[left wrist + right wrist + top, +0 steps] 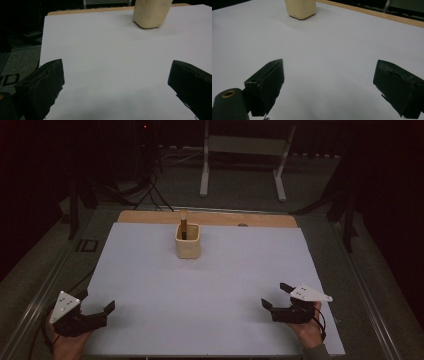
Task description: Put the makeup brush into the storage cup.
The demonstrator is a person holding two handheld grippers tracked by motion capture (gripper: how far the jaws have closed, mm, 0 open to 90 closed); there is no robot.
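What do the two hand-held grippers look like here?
The left hand-held gripper and the right hand-held gripper are both black, each with two blunt, wedge-shaped jaws and a pale grey three-cornered plate with small dark dots on top. A thin dark cable loops by the right one.

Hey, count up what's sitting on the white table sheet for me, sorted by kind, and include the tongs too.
Cream square cup: 1
Brown stick with a pale round tip, upright in the cup: 1
Black tongs, jaws apart, left tongs and right tongs: 2
Total: 4
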